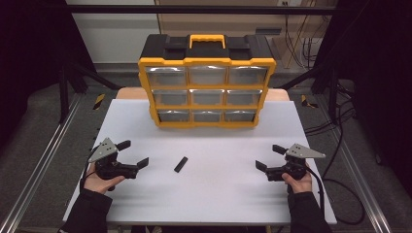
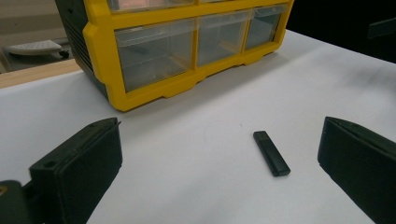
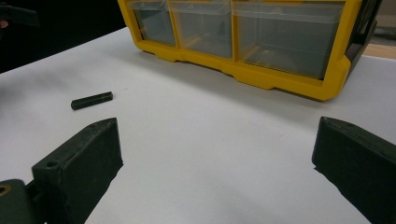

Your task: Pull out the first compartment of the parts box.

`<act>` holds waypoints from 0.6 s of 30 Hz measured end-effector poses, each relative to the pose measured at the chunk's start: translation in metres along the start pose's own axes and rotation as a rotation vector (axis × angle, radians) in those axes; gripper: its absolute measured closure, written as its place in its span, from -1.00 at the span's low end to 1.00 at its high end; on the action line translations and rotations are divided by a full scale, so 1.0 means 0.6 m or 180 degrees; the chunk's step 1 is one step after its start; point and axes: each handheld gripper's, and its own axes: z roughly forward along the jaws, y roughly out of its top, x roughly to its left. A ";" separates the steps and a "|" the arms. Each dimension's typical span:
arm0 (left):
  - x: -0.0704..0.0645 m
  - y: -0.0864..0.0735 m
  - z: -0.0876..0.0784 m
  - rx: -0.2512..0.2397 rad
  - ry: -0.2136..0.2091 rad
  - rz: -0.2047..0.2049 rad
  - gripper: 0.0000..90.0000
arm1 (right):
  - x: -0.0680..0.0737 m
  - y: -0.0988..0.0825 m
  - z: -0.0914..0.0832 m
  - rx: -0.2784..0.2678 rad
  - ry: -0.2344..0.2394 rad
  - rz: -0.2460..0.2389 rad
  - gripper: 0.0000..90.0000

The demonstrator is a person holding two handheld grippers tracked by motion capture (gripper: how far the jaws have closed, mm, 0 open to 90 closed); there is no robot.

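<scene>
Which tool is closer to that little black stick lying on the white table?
The left tool. It sits just left of the black stick, jaws open. The right tool waits much farther off to the stick's right.

Setting: a lab or test workshop, fitted out as a recording bench.
- White table point(image 1: 214, 194) with a bare wooden strip along its far edge, standing on grey floor point(image 1: 39, 121).
- Metal rails point(image 1: 39, 165) running along the floor past both side edges of the table.
- Black frame posts and dark curtains at left and right.
- Black cables point(image 1: 335, 121) lying loose on the floor off the right edge, more hanging by the back wall.
- Yellow-and-black parts organiser point(image 1: 206, 87) with clear drawers, at the far middle of the table.
- Yellow-black hazard tape point(image 1: 98, 101) on the floor near the far corners.
</scene>
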 end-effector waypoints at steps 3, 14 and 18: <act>0.000 0.003 0.001 0.0009 0.0001 0.0002 -1.00 | 0.000 0.000 0.001 -0.0002 0.0007 -0.0018 -0.96; 0.000 0.022 0.003 0.0045 0.0008 0.0037 -1.00 | 0.001 -0.001 0.002 0.0019 0.0008 -0.0008 -0.96; -0.001 0.030 0.004 0.0038 0.0008 0.0067 -1.00 | 0.001 -0.001 0.003 0.0029 0.0001 -0.0002 -0.96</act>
